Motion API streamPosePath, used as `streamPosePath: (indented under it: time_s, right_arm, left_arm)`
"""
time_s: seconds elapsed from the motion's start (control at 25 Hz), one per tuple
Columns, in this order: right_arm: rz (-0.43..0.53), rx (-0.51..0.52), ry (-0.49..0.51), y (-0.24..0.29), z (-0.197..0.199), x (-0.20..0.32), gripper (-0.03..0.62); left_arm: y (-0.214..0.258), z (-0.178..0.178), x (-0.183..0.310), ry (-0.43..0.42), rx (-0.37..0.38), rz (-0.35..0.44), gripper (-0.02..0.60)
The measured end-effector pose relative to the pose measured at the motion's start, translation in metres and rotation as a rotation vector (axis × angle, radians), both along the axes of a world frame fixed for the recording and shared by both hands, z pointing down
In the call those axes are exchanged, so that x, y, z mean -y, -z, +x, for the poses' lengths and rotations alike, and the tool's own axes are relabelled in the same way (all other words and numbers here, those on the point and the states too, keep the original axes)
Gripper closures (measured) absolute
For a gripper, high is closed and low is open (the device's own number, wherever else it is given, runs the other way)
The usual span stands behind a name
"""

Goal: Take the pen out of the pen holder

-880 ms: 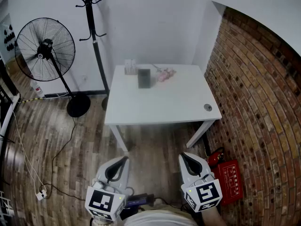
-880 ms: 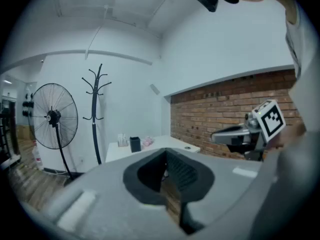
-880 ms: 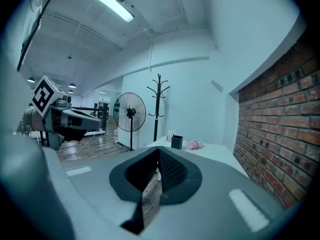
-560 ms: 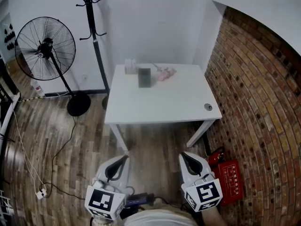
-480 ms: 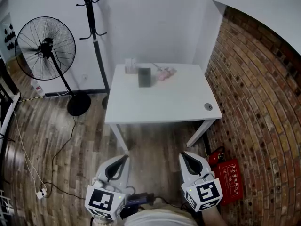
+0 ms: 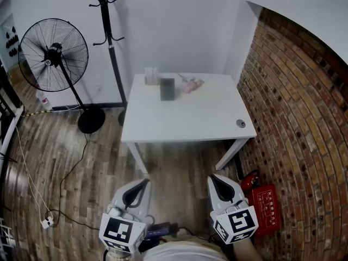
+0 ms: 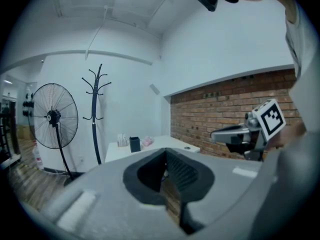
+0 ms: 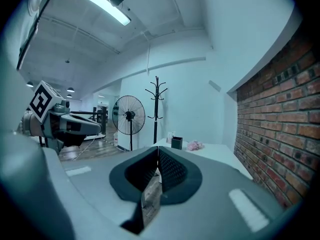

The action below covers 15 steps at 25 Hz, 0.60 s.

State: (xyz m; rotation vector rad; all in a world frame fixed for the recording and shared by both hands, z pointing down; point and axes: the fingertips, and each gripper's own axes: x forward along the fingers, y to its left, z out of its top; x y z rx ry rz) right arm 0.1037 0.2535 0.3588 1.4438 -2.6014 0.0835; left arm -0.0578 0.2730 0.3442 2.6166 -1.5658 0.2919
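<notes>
A dark, square pen holder (image 6: pixel 167 89) stands near the far edge of the white table (image 6: pixel 190 118); it also shows small in the left gripper view (image 7: pixel 134 144) and the right gripper view (image 8: pixel 176 143). No pen can be made out in it at this distance. My left gripper (image 6: pixel 142 184) and right gripper (image 6: pixel 213 179) are held low over the wooden floor, well short of the table's near edge. Both point roughly level toward the table. Each has its jaws closed together with nothing between them, as seen for the left gripper (image 7: pixel 165 156) and the right gripper (image 8: pixel 158 156).
A pink bundle (image 6: pixel 191 85) and a small white box (image 6: pixel 150 78) flank the holder. A standing fan (image 6: pixel 53 56) and a coat stand (image 6: pixel 109 37) are left of the table, a brick wall (image 6: pixel 293 118) to its right. A red box (image 6: pixel 266 208) and cables (image 6: pixel 32 184) lie on the floor.
</notes>
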Motion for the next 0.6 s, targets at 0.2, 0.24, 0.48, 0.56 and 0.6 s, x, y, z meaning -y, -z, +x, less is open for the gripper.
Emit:
streamPosePath:
  time_s: [0.2,0.24,0.48,0.56,0.6]
  right_arm:
    - [-0.002,0.011,0.012,-0.001,0.001,-0.002,0.589]
    - [-0.003,0.008,0.019,-0.001,0.001,-0.002,0.589]
    - [-0.003,-0.001,0.033,-0.003,-0.001,-0.003,0.589]
    - [-0.001,-0.004,0.031,-0.003,0.001,-0.003,0.589]
    - [-0.001,-0.005,0.029,-0.003,0.002,-0.003,0.589]
  left_arm:
    - [0.002,0.004,-0.001,0.005,-0.004,-0.002,0.586]
    - [0.001,0.004,-0.001,0.003,-0.003,-0.001,0.586]
    - [0.0,0.009,-0.002,-0.002,-0.031,-0.014,0.585]
    - [0.0,0.011,-0.002,-0.006,-0.033,-0.009,0.484]
    - [0.0,0.013,-0.002,-0.006,-0.033,-0.014,0.469]
